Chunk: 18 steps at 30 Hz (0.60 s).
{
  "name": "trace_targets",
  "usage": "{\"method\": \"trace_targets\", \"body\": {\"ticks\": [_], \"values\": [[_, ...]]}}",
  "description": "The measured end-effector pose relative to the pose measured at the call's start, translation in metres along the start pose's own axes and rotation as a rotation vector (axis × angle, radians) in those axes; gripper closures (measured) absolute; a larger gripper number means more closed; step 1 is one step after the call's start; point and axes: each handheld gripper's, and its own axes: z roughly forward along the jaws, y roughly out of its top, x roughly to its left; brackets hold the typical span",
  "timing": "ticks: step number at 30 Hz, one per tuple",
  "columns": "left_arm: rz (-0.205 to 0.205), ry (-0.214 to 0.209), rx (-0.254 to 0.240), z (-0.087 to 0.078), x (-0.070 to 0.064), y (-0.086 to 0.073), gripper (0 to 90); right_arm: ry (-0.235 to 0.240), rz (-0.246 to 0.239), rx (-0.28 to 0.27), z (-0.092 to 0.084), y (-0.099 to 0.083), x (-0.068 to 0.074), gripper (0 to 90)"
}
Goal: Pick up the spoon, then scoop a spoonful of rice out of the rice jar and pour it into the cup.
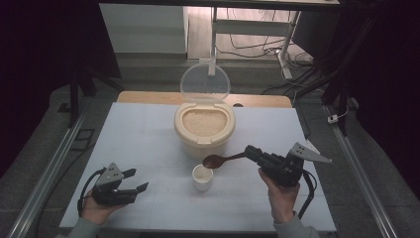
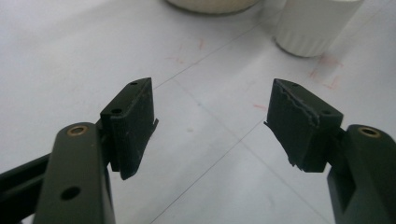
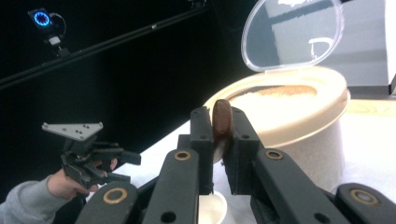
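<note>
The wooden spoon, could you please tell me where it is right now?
In the high view the wooden spoon is clamped in the right claw, its bowl hanging over the small white cup, just in front of the open rice container.

Cup (image 2: 317, 25) cut off by the top edge in the left gripper view, rim and contents out of frame; cream container (image 2: 212, 4) there reduced to a sliver of its base. Spoon (image 3: 222, 119) seen end-on in the right gripper view, handle hidden between the jaws. Cup (image 3: 210, 207) mostly hidden behind those jaws and cropped at the bottom. Contents of the spoon bowl (image 1: 214, 160) too small to tell.
</note>
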Motion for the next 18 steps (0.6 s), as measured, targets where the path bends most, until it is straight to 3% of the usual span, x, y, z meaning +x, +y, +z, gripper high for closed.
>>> {"method": "trace_targets", "body": {"ticks": [9, 18], "values": [[-0.010, 0.002, 0.003, 0.002, 0.002, -0.001, 31.0, -0.010, -0.004, -0.046, -0.013, 0.011, -0.002, 82.6], [-0.018, -0.002, 0.006, 0.001, 0.000, 0.000, 27.4, -0.004, -0.009, -0.063, -0.011, 0.018, -0.001, 82.6]]}}
